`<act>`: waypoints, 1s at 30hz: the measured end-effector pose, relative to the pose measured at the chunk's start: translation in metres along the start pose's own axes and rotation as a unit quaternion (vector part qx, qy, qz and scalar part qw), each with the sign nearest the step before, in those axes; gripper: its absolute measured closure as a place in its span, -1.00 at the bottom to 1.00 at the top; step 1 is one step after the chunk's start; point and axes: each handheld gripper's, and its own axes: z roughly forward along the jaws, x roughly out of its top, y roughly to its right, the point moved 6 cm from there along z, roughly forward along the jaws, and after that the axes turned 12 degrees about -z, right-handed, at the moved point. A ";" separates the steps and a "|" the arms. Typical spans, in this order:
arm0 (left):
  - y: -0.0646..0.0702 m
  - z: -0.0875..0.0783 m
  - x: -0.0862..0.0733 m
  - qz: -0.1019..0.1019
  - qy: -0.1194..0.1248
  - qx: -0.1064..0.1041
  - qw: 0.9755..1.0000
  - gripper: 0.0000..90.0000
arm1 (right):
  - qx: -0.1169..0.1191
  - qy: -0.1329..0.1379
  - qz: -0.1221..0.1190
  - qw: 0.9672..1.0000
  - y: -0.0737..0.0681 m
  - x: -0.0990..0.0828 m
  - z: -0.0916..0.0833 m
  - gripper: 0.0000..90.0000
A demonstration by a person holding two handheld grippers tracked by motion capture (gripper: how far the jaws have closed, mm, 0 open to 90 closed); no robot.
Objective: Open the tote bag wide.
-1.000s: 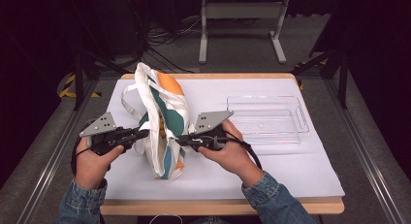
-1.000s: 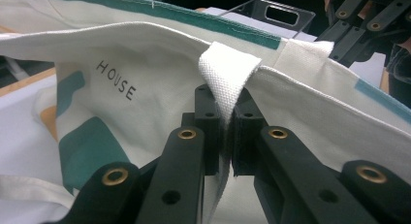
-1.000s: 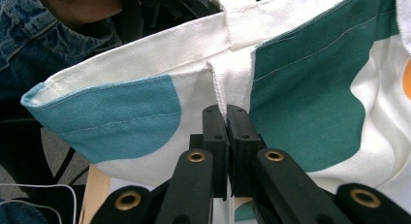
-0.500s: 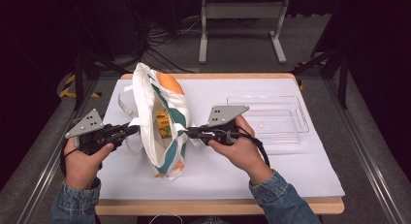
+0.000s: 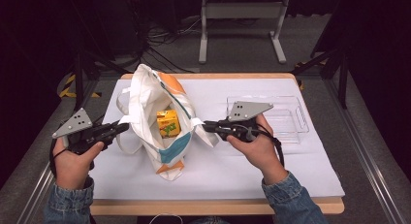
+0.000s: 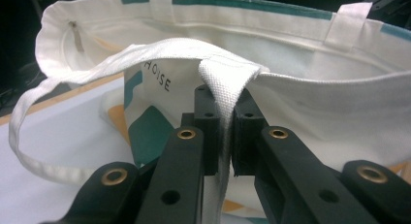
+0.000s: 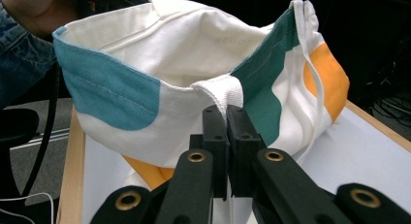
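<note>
Tote bag (image 5: 162, 122) on the white sheet (image 5: 271, 170), left of table centre, mouth pulled open between two grips. Left gripper (image 5: 123, 128) clamped on the near-side strap (image 6: 224, 83) where it meets the rim; webbing pinched flat between the pads in the left gripper view. Right gripper (image 5: 207, 125) clamped likewise on the opposite strap root (image 7: 222, 94), jaws nearly touching, only fabric between them. Yellow carton (image 5: 167, 123) upright on the bag floor, visible through the opening. Clear plastic tray (image 5: 291, 118) to the right, behind the right hand (image 5: 257, 146), apart from the bag.

Risks from here:
- Strap slipping out of either pinch. Grip sits on a narrow fold of webbing, close to its edge; harder outward pull likely to strip it free, mouth collapsing over the carton.
- Uneven pull. More tension on one side likely to drag the whole bag across the sheet or tip it, carton toppling inside.
- Sheet rucking under the bag if dragged sideways.
- Loose loop of the left strap (image 6: 43, 117) hanging free toward the table; possible snag on a jaw or cable during any reposition.
- Release of one side to fetch the carton: mouth probably sagging shut, soft cloth with nothing holding it open.
</note>
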 end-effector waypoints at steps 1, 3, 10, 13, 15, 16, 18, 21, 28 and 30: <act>-0.001 0.000 -0.001 -0.001 -0.002 0.001 1.000 0.87 | -0.003 -0.001 0.003 1.000 0.001 -0.002 -0.002 0.94; -0.004 -0.001 -0.002 -0.001 -0.007 0.003 1.000 0.87 | -0.006 -0.002 0.006 1.000 0.002 -0.005 -0.006 0.94; -0.005 0.000 -0.005 0.000 -0.018 0.000 1.000 0.87 | -0.018 -0.004 0.024 1.000 0.008 -0.017 -0.019 0.94; -0.003 0.001 -0.006 -0.001 -0.022 -0.002 1.000 0.87 | -0.020 -0.006 0.023 1.000 0.008 -0.019 -0.022 0.94; -0.003 0.002 -0.007 0.005 -0.025 -0.004 1.000 0.87 | -0.023 -0.009 0.025 0.999 0.008 -0.021 -0.024 0.94; -0.003 0.002 -0.007 0.004 -0.027 -0.004 1.000 0.87 | -0.024 -0.011 0.025 0.999 0.009 -0.023 -0.026 0.94; -0.003 0.002 -0.008 0.005 -0.029 -0.005 1.000 0.87 | -0.025 -0.012 0.026 0.999 0.009 -0.025 -0.027 0.94; -0.004 0.002 -0.010 0.003 -0.032 -0.007 0.999 0.87 | -0.029 -0.017 0.033 0.999 0.011 -0.030 -0.033 0.94; -0.009 0.004 -0.018 -0.004 -0.048 -0.012 0.999 0.87 | -0.024 -0.034 0.045 0.998 0.009 -0.043 -0.032 0.94; -0.011 0.006 -0.021 -0.004 -0.055 -0.013 0.998 0.87 | -0.021 -0.040 0.051 0.998 0.009 -0.049 -0.031 0.94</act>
